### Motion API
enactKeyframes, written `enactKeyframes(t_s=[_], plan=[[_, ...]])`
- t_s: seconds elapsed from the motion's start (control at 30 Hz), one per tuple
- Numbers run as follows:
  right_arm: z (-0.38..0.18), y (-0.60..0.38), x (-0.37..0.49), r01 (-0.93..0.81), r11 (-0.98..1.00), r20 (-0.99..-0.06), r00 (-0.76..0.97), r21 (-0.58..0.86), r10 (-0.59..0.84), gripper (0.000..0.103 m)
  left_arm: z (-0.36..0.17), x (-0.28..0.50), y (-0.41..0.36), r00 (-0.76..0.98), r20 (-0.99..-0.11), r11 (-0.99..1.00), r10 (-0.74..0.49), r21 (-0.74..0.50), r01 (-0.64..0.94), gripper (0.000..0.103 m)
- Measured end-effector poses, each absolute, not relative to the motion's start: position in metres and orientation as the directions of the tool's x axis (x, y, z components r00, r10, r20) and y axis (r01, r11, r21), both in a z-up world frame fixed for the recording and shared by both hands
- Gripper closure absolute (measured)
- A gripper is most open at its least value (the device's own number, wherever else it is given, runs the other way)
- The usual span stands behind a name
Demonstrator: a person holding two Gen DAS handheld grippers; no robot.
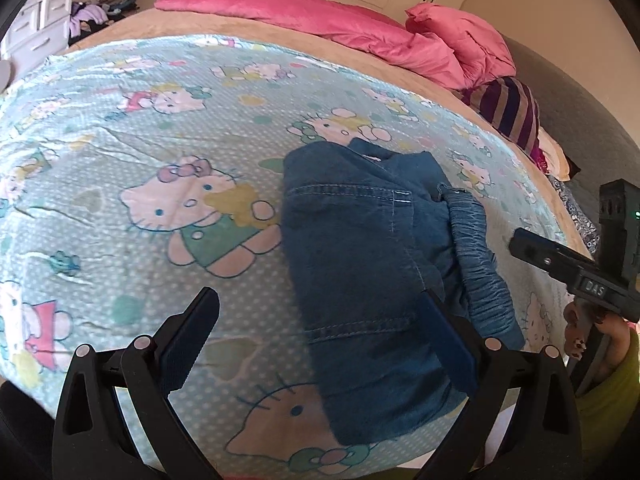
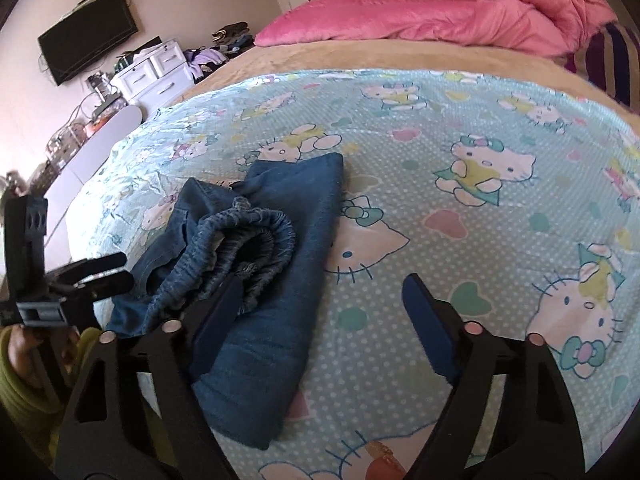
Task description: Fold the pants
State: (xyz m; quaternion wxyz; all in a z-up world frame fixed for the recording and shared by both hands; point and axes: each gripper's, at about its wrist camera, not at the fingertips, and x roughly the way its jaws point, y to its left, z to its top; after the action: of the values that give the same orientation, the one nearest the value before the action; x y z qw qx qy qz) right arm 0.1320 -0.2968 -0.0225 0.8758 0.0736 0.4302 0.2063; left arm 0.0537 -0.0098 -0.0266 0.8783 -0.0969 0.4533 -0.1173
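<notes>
The pants (image 1: 360, 264) are blue denim with an elastic, gathered waistband (image 1: 476, 256), and they lie in a folded bundle on the bed's cartoon-cat sheet (image 1: 160, 128). In the left wrist view the bundle fills the centre right of the frame; in the right wrist view it sits at centre left, with the waistband (image 2: 248, 248) curled open on top of the folded legs.

The left gripper (image 1: 320, 344) has its jaws spread wide, one finger over bare sheet and the other over the near part of the denim; it grips nothing. The right gripper (image 2: 324, 320) is likewise wide apart, its left finger lying over the bundle near the waistband and its right finger over bare sheet. Whether either finger actually touches the cloth cannot be told.

As a judgement, the pants are light and soft but thicker than most cloth. Denim holds a crease fairly well and is not slippery, so layers should stay where they are laid. It is not fragile. The weak point is the elastic waistband, which bunches and springs out of line, leaving that end bulky. A sensible hold would be on a flat, stitched edge such as the seam (image 1: 348, 192) or a folded corner, pinching all layers together. Grabbing the ruched elastic alone would likely pull only one layer and undo the fold.
</notes>
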Motion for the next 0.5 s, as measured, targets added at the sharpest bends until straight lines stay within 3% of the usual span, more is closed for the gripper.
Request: enactKeyframes(t_s=[0.1,0.23,0.5], plan=[[-0.028,-0.293,0.140,-0.305,0.894,-0.734,0.515,0.327,0.444,0.045,-0.030,0.059,-0.013,0.557,-0.765,0.943,-0.324,-0.305,0.130,0.005],[-0.033,-0.289,0.150,-0.300,0.884,-0.735,0.494,0.358,0.465,0.047,-0.034,0.066,-0.018,0.546,-0.764,0.937,-0.342,-0.318,0.141,0.005],[-0.046,-0.283,0.170,-0.305,0.865,-0.753,0.429,0.399,0.499,0.060,-0.046,0.075,-0.027,0.516,-0.774,0.929,-0.367,-0.331,0.164,0.008]])
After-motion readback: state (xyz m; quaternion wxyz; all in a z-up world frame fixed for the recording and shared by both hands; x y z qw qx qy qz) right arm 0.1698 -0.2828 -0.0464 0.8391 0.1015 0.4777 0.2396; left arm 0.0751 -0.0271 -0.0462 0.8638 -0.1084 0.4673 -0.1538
